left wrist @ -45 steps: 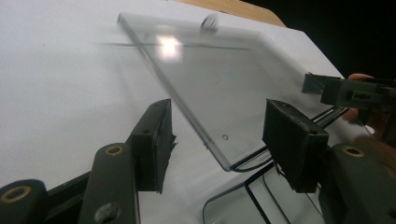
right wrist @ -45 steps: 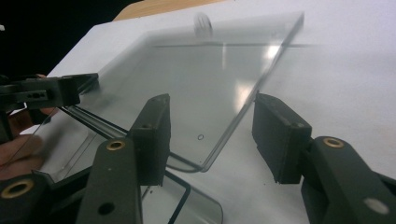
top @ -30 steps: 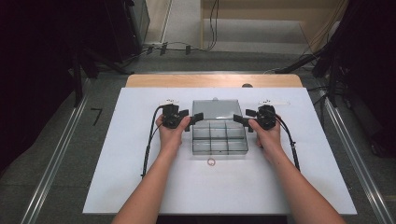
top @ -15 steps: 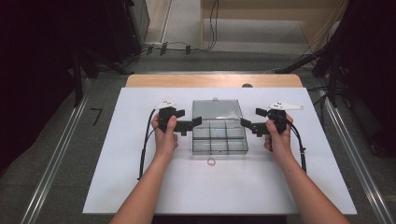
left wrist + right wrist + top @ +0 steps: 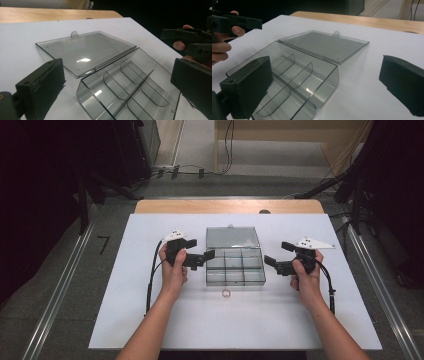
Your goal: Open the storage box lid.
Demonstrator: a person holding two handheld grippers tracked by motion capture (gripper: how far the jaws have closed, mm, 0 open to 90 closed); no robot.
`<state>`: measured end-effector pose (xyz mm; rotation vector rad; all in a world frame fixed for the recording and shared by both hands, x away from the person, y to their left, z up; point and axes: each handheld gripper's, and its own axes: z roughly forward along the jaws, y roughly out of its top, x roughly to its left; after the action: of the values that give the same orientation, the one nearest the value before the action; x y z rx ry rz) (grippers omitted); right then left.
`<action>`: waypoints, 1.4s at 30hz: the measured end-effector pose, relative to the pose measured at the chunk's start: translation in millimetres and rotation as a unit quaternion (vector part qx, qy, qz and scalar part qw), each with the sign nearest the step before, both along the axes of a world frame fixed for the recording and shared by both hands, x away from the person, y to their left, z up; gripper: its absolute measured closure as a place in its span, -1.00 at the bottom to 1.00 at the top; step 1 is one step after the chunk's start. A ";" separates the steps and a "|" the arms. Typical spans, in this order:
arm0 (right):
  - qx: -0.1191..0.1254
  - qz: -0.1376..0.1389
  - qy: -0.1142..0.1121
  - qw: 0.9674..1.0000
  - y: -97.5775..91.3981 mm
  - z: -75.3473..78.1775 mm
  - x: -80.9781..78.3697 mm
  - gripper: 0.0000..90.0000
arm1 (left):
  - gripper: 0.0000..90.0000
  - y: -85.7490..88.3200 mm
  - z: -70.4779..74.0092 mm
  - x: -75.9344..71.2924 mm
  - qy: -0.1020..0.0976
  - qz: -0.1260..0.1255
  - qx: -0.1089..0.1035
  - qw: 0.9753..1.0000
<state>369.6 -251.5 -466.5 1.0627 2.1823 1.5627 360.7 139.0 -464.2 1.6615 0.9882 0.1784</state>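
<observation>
Your left gripper (image 5: 209,255) and right gripper (image 5: 270,261) gape wide, having just opened, gripping nothing; the open box (image 5: 235,265) sits between them, untouched.

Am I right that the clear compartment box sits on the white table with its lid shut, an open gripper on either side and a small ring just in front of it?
Not quite: the clear compartment box has its lid open, lying flat behind it, as the left gripper view shows. The white table, left gripper, right gripper and small ring are as you say.
</observation>
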 end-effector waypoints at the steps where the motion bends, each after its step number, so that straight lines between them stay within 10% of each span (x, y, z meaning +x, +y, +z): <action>1: 0.000 0.000 -0.002 1.000 -1.5 -0.2 -1.8 -1.00 | -1.00 -0.3 0.2 -1.0 0.001 -0.002 0.002 1.000; 42: -0.013 -0.025 -0.016 0.999 -60.1 -3.9 -72.3 -1.00 | -1.00 -3.2 9.5 -60.9 -0.014 -0.056 0.025 0.998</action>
<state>297.3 -311.6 -470.3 1.0691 2.1325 1.5158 299.8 135.8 -454.7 1.7501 0.8732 0.1522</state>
